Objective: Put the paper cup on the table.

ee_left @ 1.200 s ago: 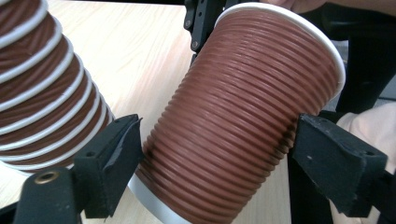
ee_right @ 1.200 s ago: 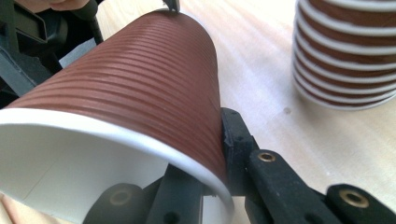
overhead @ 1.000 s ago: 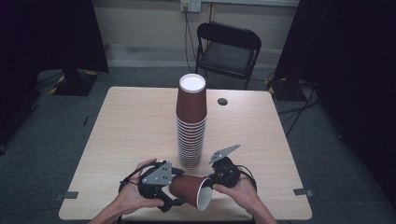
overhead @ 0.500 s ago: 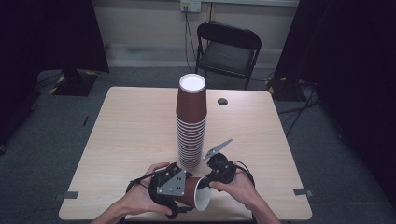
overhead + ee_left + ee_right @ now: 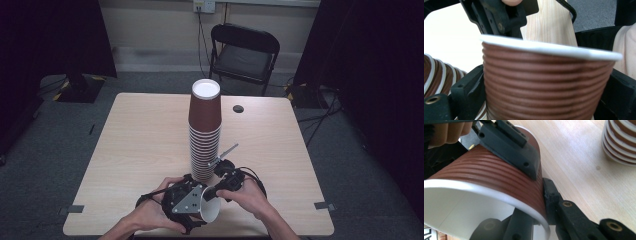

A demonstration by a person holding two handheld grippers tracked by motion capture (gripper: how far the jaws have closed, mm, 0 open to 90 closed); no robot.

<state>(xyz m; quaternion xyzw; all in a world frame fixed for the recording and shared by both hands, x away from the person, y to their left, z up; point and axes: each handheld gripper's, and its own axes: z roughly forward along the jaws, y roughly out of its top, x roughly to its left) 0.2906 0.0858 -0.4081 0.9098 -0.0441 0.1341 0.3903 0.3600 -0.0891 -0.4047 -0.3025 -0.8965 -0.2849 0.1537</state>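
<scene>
Light wood-grain table sits on grey floor, with a black folding chair behind its far edge and a small dark round hole near that edge. A tall stack of cups stands upside down at table centre, brown ribbed walls, white rims banded down the lower part, white base on top; the stack's lower rims also show in the right gripper view. A single loose cup is at the near edge between the two hands, lying on its side with its long axis roughly along the table's left-right line, white open mouth toward the right and the camera, closed end toward the left gripper. It is brown with fine horizontal ribs, thin white rolled rim, plain white inside. Left gripper, grey three-cornered plate on top, has its jaws closed against the ribbed wall from both sides, seen up close. Right gripper is at the cup mouth, one jaw inside the rim and one outside, pinching the wall. A partial black letter shows at the lower left corner of the right gripper view, unreadable.
</scene>
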